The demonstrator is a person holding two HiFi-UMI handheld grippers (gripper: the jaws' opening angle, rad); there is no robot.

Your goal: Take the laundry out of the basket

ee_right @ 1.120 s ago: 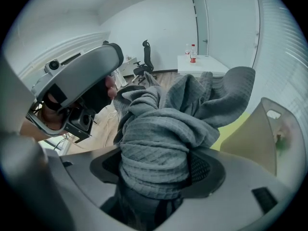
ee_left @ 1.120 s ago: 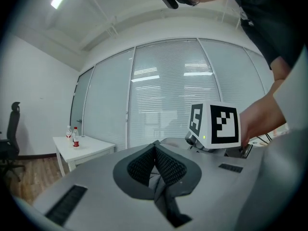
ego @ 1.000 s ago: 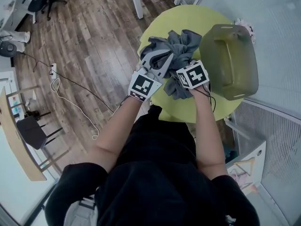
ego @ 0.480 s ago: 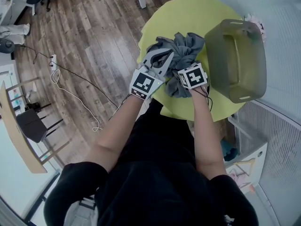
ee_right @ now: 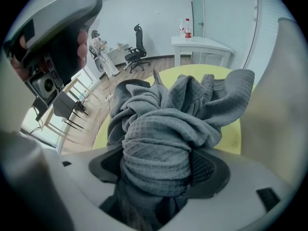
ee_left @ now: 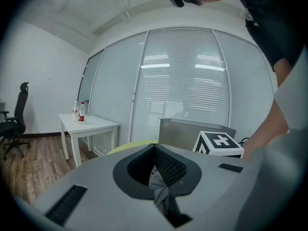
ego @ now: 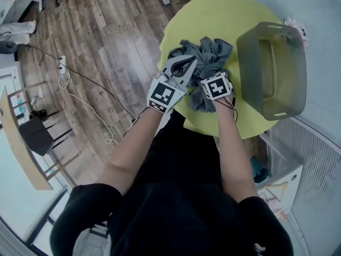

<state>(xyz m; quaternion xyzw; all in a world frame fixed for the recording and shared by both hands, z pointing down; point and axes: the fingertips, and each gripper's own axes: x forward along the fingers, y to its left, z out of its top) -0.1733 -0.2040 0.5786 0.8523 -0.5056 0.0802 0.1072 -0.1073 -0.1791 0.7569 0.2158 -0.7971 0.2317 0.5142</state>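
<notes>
A crumpled grey waffle cloth [ego: 210,52] lies on the round yellow table [ego: 213,15], left of the empty olive basket [ego: 248,73]. My left gripper [ego: 184,64] is shut at the cloth's left edge, pinching a thin fold [ee_left: 159,184] between its pads [ee_left: 168,165]. My right gripper [ego: 213,79] is at the cloth's near side; only its marker cube shows from above. In the right gripper view a thick roll of the cloth [ee_right: 163,129] fills its jaws, pressed between the pads [ee_right: 204,170]. The basket's wall [ee_left: 183,131] stands behind the left jaws.
The basket takes up the table's right side, close to a slatted blind wall. A white table with bottles [ee_left: 89,124] and an office chair [ee_left: 14,124] stand further off. A cable [ego: 90,97] runs over the wood floor at the left, by a dark chair [ego: 37,137].
Both grippers keep their hold on the grey cloth and have barely moved on the table. The head camera has shifted, so table and basket sit higher and further right.
</notes>
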